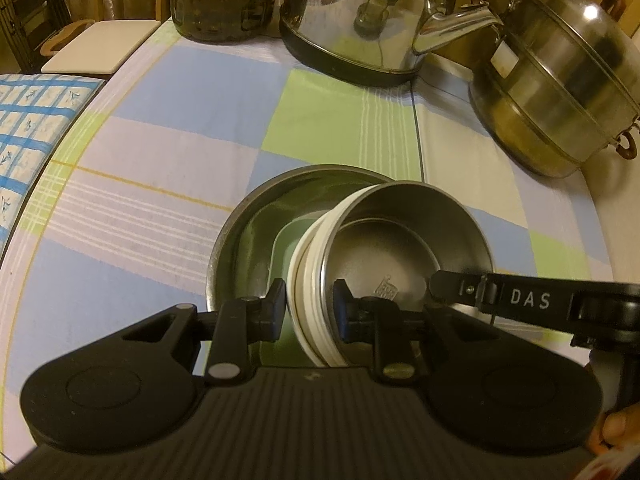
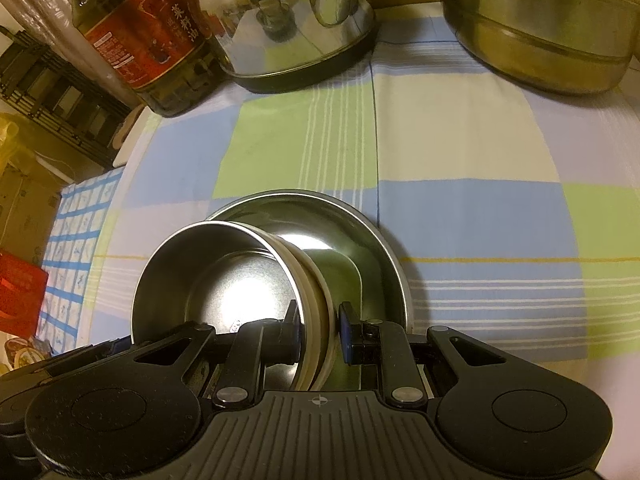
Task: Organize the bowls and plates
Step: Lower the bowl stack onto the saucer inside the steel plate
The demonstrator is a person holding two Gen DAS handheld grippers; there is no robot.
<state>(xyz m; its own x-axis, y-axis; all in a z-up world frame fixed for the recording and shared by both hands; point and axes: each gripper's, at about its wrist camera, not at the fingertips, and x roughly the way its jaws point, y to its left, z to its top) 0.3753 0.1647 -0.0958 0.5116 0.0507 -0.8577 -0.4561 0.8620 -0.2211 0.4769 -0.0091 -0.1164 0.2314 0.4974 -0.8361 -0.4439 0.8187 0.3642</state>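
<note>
We see the wide metal plate (image 1: 236,232) lying mid-surface. Above it our left tongs (image 1: 310,312) and right tongs (image 2: 318,332), each closed on opposite rims, hold the bowl (image 1: 400,240) tilted; setting down remains.

Dim, warm yellowish light; glare flares inside the steel bowl (image 2: 236,292) and on the kettle (image 1: 360,12); fisheye bends the frame edges.
</note>
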